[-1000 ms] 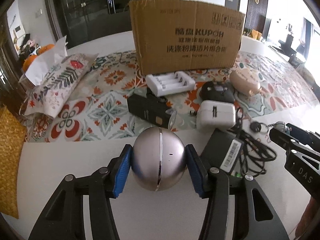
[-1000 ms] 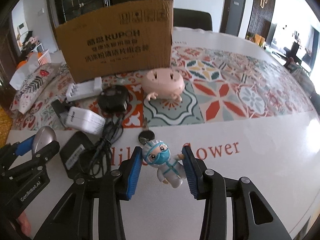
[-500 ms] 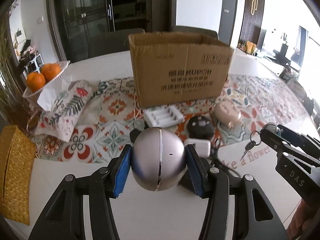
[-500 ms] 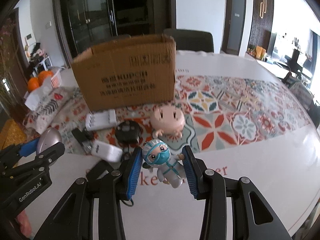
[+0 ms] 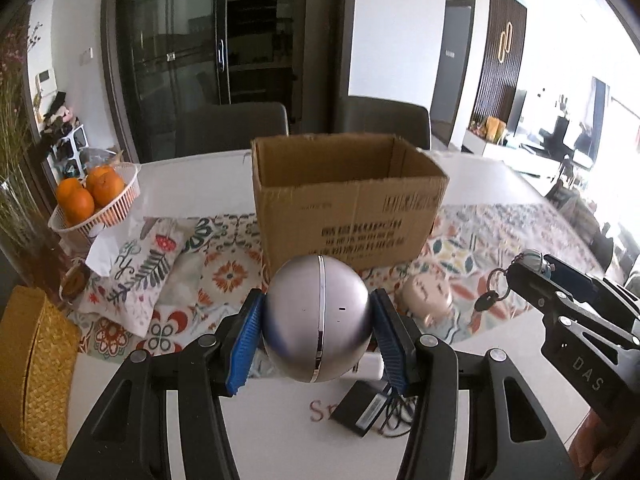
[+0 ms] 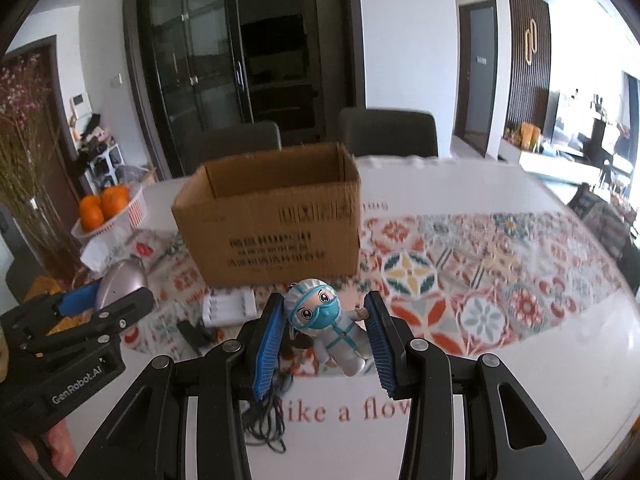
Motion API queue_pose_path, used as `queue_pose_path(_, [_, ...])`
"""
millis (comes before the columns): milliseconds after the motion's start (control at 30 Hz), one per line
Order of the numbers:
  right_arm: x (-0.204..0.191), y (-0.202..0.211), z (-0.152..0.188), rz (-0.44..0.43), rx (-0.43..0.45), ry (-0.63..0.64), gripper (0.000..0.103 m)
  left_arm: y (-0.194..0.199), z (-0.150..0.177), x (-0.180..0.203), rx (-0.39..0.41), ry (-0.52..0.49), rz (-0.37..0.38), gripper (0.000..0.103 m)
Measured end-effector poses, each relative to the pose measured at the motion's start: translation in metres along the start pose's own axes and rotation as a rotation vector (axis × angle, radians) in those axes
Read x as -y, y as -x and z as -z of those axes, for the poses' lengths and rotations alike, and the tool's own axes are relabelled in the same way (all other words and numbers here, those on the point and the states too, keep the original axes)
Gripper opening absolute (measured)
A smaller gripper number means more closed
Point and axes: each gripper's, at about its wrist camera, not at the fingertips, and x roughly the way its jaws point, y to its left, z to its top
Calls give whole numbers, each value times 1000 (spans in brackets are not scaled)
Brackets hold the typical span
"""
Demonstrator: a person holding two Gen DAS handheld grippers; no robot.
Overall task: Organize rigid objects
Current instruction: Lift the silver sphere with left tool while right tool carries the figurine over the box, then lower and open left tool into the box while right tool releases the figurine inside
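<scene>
Daylight is flooding in from the right while both fisheye views are smearing slightly with motion.

Windows (image 5: 600, 120) at the right edge of each frame are blowing out to white, and the white table (image 6: 500, 392) is glaring brightly in the lower right. The dark cabinet doors (image 6: 208, 80) in the upper centre are staying dim, catching only faint reflections. The print on the cardboard box (image 5: 352, 216) and the patterned cloth (image 6: 460, 280) is blurring, as is the red lettering on the table. The silver ball (image 5: 316, 320) is reflecting soft highlights and staying sharp. Straight lines are bowing toward the edges, and black vignetting is closing off every corner.
</scene>
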Motion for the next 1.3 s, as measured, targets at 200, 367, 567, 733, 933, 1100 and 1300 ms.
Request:
queue_pose_path(200, [0, 0, -26, -55, 27, -9, 42, 2, -22, -1, 28, 22, 11, 53])
queue_pose_path(367, [-2, -5, -47, -88, 57, 2, 42, -3, -41, -4, 38, 33, 21, 53])
queue_pose_path(567, [-5, -16, -68, -124, 65, 4, 42, -12, -63, -6, 43, 32, 37, 53])
queue_pose_path(733, [-6, -26, -85, -140, 67, 7, 42, -21, -82, -5, 53, 9, 41, 53])
queue_pose_path(933, [-8, -37, -110, -142, 77, 26, 42, -32, -106, -7, 55, -3, 35, 53])
queue_pose_path(1100, [-12, -51, -131, -153, 66, 43, 42, -44, -124, -10, 39, 7, 37, 53])
queue_pose_path(1300, [-12, -78, -152, -177, 3, 40, 42, -64, -141, -16, -13, 33, 56, 53])
